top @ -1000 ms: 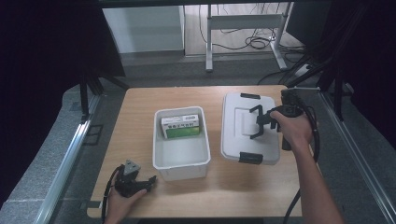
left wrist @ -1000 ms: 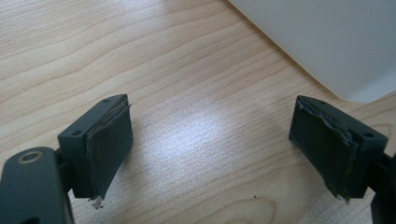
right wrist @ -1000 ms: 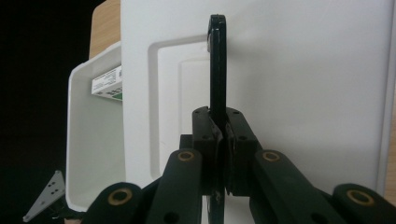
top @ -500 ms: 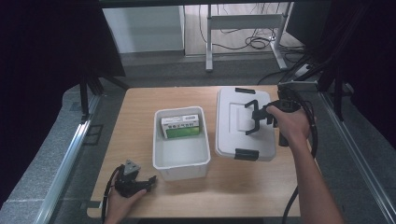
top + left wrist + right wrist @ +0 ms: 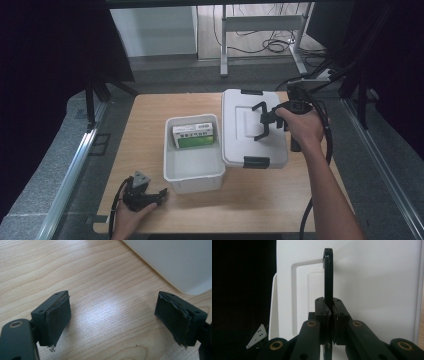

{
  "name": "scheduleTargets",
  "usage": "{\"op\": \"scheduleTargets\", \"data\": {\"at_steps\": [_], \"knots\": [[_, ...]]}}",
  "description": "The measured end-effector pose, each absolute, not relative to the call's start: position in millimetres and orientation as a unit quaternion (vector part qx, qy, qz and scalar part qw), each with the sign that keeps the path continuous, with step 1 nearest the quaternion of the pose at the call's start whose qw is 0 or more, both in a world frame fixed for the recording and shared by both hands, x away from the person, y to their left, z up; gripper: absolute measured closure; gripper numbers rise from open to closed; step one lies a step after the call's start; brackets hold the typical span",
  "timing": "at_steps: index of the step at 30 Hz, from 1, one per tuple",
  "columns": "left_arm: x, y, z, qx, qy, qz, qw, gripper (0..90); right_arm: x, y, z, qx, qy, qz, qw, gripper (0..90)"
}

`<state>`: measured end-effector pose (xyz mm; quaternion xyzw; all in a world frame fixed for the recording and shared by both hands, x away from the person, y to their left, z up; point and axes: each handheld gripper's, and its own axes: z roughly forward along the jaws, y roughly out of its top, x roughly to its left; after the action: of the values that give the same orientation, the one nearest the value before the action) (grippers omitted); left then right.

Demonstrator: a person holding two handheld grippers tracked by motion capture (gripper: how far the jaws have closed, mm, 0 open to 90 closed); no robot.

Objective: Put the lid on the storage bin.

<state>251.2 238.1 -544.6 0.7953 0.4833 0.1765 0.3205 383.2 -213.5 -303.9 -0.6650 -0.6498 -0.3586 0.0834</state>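
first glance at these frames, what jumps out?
The white lid at the table's right side, held up by its black handle, which the right gripper has clamped. Next, the open white bin at the table's middle, with a green and white box at its far end. The left gripper sits at the near left corner with its jaws wide apart over bare wood.

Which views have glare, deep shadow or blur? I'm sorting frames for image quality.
Left gripper view: a bright glare patch on the light wooden table; the table is sharp. Right gripper view: the left side is black, and the white plastic lid looks soft. High view: dark surroundings, evenly lit tabletop, mild blur.
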Motion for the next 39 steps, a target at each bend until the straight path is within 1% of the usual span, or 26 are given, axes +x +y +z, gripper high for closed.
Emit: {"op": "scheduleTargets", "data": {"at_steps": [17, 25, 39], "knots": [[251, 238, -545, 0.794, 0.484, 0.177, 0.322, 13.2, 387, -187, -291, -0.652, -0.664, -0.356, 0.081, 84.9], [252, 237, -545, 0.793, 0.486, 0.178, 0.322, 12.9, 387, -175, -294, -0.649, -0.668, -0.354, 0.088, 84.9], [252, 237, -545, 0.793, 0.485, 0.178, 0.322, 13.0, 393, -139, -301, -0.642, -0.68, -0.339, 0.107, 84.9]]}}
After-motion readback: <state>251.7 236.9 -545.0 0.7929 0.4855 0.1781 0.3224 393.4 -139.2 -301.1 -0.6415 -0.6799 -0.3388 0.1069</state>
